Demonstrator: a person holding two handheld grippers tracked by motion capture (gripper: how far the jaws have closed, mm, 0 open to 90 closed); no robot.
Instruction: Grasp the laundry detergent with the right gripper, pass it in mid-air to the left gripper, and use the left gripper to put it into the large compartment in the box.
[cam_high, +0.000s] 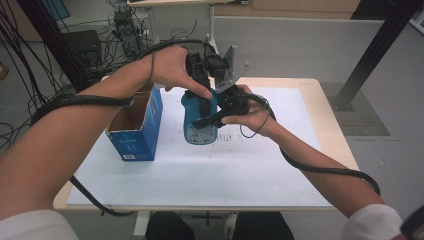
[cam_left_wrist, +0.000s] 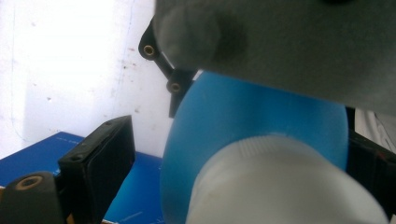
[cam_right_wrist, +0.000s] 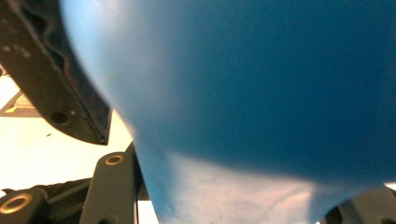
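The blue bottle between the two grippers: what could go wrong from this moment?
1. The right gripper is shut on the blue bottle and seems to carry it alone above the table; if the grip slips, the bottle may fall.
2. The left gripper stands at the white cap with its left jaw apart from it; closing off-centre could twist the bottle.
3. The open blue box stands near.
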